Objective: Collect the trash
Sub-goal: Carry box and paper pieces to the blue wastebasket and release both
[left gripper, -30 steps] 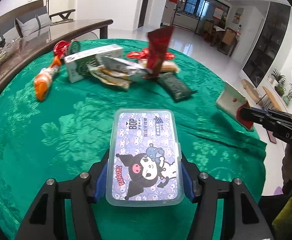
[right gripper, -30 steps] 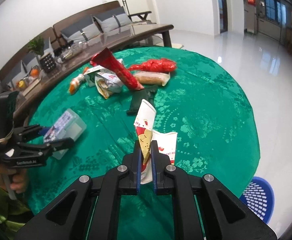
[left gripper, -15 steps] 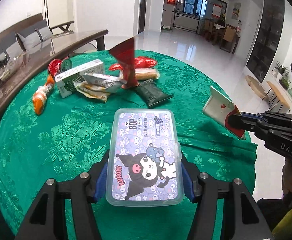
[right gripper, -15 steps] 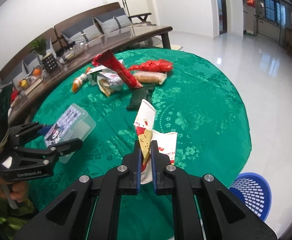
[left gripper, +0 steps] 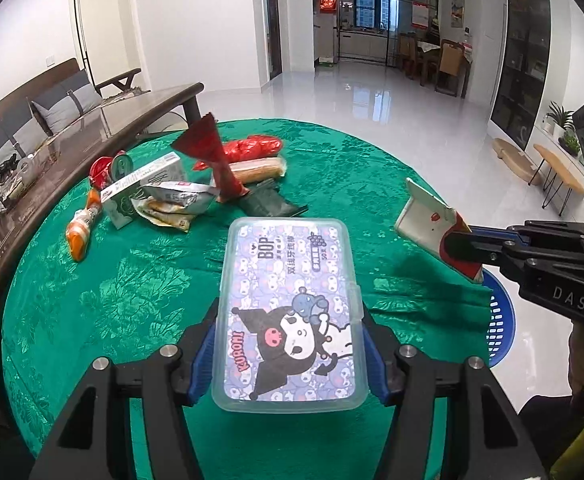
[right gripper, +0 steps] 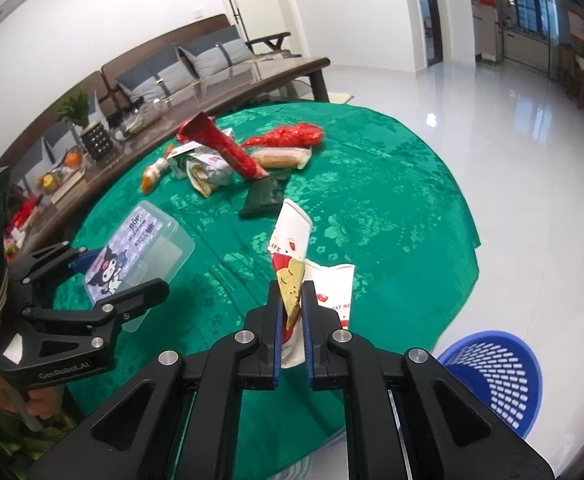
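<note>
Paper cup [right gripper: 289, 240] base hidden between right tool [right gripper: 290, 312] pads, crumpled

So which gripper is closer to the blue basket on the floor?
Right. The right gripper, holding a flattened paper cup, hangs at the table edge just beside the blue basket; the left gripper is farther over the table.

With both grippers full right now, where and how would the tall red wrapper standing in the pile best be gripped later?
Grip the red wrapper by its flared, crimped top, coming from above. It stands tilted with its narrow foot wedged among the silver packet and dark green pouch, so only the upper end is free. Close across the flat faces, since the film looks thin.
</note>
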Demonstrator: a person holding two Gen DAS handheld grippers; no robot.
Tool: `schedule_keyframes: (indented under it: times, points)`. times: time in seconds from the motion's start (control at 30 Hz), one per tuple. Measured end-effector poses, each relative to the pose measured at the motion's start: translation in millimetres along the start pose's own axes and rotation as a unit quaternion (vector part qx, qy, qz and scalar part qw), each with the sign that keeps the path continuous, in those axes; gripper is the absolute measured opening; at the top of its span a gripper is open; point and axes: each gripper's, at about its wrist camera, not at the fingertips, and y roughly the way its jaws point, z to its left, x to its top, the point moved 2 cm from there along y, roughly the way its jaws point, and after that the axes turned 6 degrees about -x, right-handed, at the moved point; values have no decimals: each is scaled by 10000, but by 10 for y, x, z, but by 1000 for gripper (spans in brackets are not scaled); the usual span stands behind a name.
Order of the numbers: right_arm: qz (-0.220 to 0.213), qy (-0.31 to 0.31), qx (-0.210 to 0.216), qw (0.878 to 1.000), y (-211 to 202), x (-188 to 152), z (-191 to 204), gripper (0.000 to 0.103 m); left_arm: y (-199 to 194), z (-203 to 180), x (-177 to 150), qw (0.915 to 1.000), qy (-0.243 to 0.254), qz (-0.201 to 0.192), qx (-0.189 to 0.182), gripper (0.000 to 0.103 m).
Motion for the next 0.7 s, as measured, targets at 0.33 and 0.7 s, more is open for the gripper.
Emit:
schedule_keyframes:
  times: [0.33,0.7]
  points:
    - [-231,686,-294,9969,-251,6,-575,7,210,-559,292,9941,-27,265,-1050,61]
    - [161,2083,-1333,9688,-558,-418,-2047,7,854,-1841,491,9647,487,863,-2442,61]
